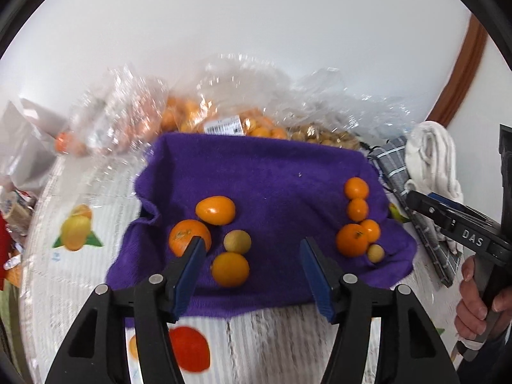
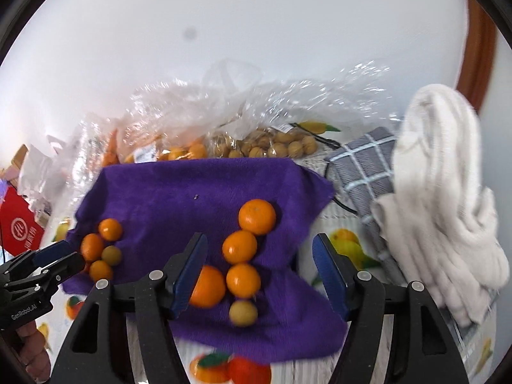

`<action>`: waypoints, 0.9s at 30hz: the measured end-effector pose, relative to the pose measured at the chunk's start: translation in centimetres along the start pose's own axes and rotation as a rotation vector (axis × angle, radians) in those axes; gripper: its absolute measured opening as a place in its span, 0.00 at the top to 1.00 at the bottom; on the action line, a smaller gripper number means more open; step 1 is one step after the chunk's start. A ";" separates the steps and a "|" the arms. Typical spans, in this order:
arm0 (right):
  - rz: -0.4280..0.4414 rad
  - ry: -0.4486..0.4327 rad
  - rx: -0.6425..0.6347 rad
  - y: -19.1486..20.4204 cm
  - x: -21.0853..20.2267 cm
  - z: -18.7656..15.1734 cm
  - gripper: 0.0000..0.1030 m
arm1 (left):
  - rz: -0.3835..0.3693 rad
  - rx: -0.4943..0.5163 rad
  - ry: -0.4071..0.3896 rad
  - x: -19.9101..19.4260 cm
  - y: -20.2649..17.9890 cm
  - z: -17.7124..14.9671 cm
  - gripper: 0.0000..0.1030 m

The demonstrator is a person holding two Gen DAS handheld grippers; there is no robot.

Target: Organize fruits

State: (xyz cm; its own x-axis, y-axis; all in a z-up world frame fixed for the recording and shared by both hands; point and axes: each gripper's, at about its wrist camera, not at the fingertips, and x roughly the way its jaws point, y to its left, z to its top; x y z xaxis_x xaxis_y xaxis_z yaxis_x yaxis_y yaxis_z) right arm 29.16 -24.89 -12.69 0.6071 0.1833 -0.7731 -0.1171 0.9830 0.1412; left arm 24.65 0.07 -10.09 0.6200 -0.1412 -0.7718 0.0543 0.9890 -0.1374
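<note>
Counted against the purple towel (image 1: 272, 172): nine fruits on it, in two groups. Four in the left group (image 1: 220, 236): three orange, one pale yellow-green. Five in the right group (image 1: 358, 220): four orange, one small pale yellow-green (image 1: 375, 252). Behind the towel, clear plastic bags (image 2: 192, 118) of more fruit, number unclear through the blur. Right of the towel, one grey checked cloth (image 2: 361, 160) and one white towel (image 2: 438, 192). Two grippers, two blue fingers (image 1: 192, 272) each.
</note>
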 end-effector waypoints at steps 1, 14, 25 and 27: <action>-0.004 -0.009 0.001 -0.2 -1.4 -0.5 0.35 | 0.008 0.004 -0.015 -1.1 -0.2 -0.3 0.39; -0.040 -0.111 0.000 -0.6 -13.8 -7.0 0.26 | 0.063 0.023 -0.183 -12.1 -2.5 -5.3 0.21; -0.098 -0.218 -0.054 -0.1 -20.9 -13.3 0.01 | 0.076 0.031 -0.262 -18.3 -4.7 -11.0 0.01; -0.100 -0.227 -0.061 0.0 -21.6 -14.0 0.00 | 0.079 0.040 -0.271 -19.0 -5.1 -11.7 0.00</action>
State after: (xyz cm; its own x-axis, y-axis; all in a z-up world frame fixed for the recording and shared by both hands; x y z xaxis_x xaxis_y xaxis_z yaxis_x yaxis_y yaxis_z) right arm 5.05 -28.93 -4.68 0.7781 0.0883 -0.6219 -0.0903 0.9955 0.0284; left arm 3.41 -2.84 -2.03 0.8099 -0.0526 -0.5842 0.0253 0.9982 -0.0548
